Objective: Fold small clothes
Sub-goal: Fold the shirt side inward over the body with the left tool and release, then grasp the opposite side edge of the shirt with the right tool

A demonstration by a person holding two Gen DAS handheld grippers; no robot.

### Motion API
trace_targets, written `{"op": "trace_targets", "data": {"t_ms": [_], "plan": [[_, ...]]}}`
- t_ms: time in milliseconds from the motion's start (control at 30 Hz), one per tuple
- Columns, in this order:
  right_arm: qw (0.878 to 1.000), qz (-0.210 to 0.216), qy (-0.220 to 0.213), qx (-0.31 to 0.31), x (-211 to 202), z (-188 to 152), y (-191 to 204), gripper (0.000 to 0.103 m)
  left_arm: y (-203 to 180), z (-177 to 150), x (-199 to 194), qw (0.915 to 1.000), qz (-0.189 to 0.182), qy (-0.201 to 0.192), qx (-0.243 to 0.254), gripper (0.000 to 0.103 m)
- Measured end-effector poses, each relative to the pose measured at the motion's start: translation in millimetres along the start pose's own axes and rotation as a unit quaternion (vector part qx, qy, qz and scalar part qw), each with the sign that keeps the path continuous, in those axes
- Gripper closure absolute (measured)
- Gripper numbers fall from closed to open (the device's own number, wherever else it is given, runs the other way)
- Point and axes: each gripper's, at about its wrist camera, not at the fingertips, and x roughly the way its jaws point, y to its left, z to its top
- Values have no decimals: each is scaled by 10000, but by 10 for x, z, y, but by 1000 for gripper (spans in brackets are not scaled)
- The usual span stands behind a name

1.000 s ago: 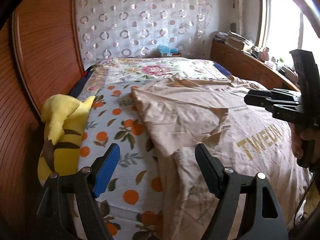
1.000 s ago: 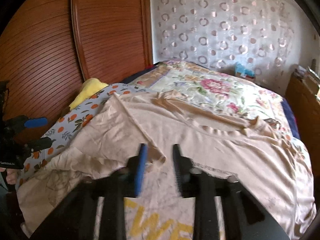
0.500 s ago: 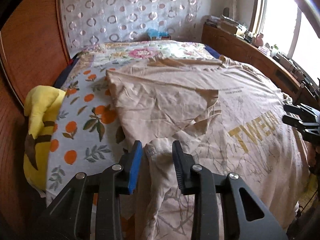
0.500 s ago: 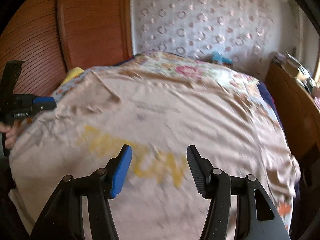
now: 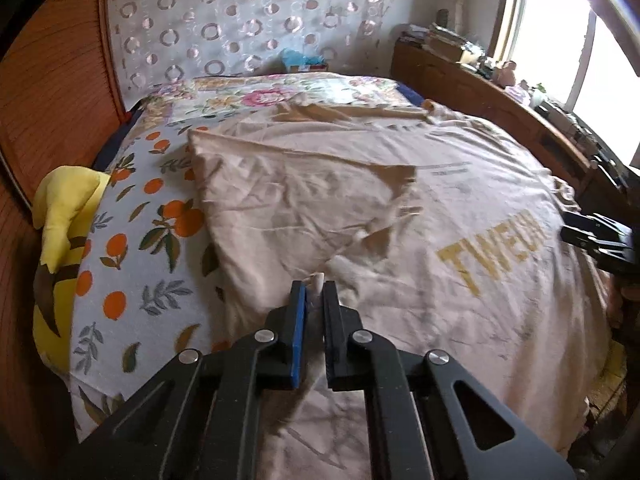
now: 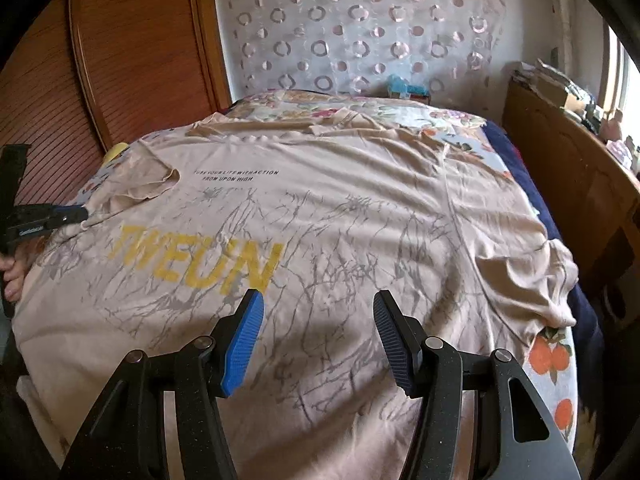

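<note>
Bed: the wide bed [image 5: 132, 240] under an orange-print sheet carries everything; a yellow plush toy [image 5: 60, 216] lies at its left edge, against the wooden wall.
Shirt: my beige cotton T-shirt with the yellow "TWEUN" print [image 6: 328, 216] is spread flat across the bed, collar toward the far curtain, hem toward me, so its long axis runs away from me.
Left sleeve: the left sleeve [image 5: 304, 200] lies folded inward over the chest.
Right sleeve: the right sleeve [image 6: 524, 276] lies bunched and unfolded at the bed's right edge.
Left gripper: my left gripper [image 5: 314, 294] has just been closing and now pinches a small ridge of shirt fabric near the left side seam.
Right gripper: my right gripper [image 6: 318, 328] stands half wide over the lower print, nothing between its jaws.
Key relation: the loose sleeve lies forward and to the right of my right gripper, which I judge is the nearer one for it.
Views: only the right wrist view shows that bunched sleeve; only the left wrist view shows the pinched fabric close up.
</note>
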Motion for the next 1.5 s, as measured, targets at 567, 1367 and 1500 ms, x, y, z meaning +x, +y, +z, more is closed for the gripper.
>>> {"op": "trace_targets", "data": {"t_ms": [567,1367,1500], "plan": [[9997,-12,-48,244,2,78,-184,44,-420,-215,-323,9989,-385,-189,173,86],[9919,-845,-201,928,-480,-76,-1431,44,-572,-106,-555,9944,-1,-1059,49,26],[9891,-902,-37,1163,-430,-133,-1708,44,-651,-115,-573,9933,47,-1153,82,26]]}}
